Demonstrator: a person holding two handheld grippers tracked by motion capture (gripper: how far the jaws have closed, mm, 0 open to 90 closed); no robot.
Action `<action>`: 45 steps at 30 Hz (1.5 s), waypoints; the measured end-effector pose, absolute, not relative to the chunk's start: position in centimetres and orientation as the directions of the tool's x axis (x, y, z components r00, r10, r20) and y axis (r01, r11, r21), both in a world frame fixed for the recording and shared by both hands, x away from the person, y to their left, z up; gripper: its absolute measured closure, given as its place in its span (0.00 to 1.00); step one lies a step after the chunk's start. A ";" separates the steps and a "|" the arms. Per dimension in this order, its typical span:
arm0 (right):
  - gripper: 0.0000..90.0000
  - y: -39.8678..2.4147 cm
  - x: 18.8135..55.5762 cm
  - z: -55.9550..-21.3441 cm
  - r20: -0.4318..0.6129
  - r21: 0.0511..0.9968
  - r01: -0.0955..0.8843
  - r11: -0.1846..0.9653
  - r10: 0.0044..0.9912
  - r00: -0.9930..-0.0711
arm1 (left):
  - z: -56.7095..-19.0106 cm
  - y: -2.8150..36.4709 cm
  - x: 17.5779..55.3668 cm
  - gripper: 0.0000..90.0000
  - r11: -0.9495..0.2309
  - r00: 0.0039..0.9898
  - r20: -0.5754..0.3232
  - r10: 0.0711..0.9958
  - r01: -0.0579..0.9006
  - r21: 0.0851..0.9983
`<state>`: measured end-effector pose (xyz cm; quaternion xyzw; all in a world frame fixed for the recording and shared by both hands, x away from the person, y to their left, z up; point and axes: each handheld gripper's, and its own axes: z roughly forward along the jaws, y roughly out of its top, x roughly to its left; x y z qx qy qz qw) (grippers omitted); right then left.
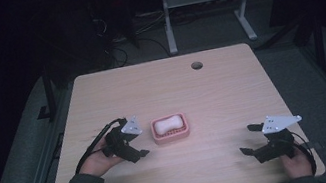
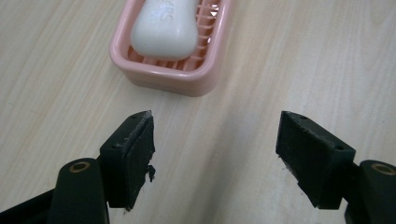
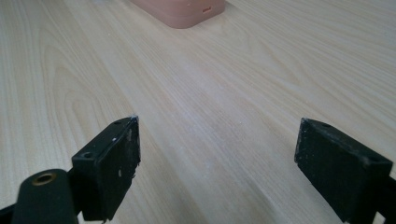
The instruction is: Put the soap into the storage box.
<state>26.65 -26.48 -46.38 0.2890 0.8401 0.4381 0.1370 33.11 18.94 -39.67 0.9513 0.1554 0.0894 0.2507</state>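
Observation:
A pink slatted soap dish [image 1: 182,134] sits near the middle of the wooden table, with a white bar of soap [image 1: 166,124] lying in it. My left gripper [image 1: 142,145] is just left of the dish, open, with nothing between its jaws. In the left gripper view the dish [image 2: 196,77] and soap [image 2: 166,28] lie close ahead of the gripper [image 2: 215,149]. My right gripper [image 1: 249,138] rests open near the table's front right corner. In the right gripper view the gripper [image 3: 217,163] faces bare wood, with the dish's corner [image 3: 180,11] far ahead.
The light wooden table [image 1: 222,91] has a round cable hole [image 1: 196,65] near its far edge. Beyond it stands a white desk frame [image 1: 201,3] on a dark floor with cables.

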 end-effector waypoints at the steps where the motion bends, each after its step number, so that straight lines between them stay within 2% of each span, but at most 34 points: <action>1: 0.15 -26.5 26.6 -46.4 0.023 0.814 0.368 0.450 0.608 -0.794 | -39.7 19.1 33.1 0.30 -0.824 0.935 0.088 0.343 0.255 0.506; 12: 0.15 -26.8 26.6 -46.4 0.009 0.810 0.369 0.455 0.620 -0.785 | -39.8 20.6 32.0 0.29 -0.830 0.926 0.120 0.357 0.255 0.497; 45: 0.15 -26.9 26.1 -46.6 0.000 0.801 0.370 0.471 0.618 -0.786 | -42.4 25.6 28.3 0.27 -0.791 0.892 0.114 0.438 0.322 0.520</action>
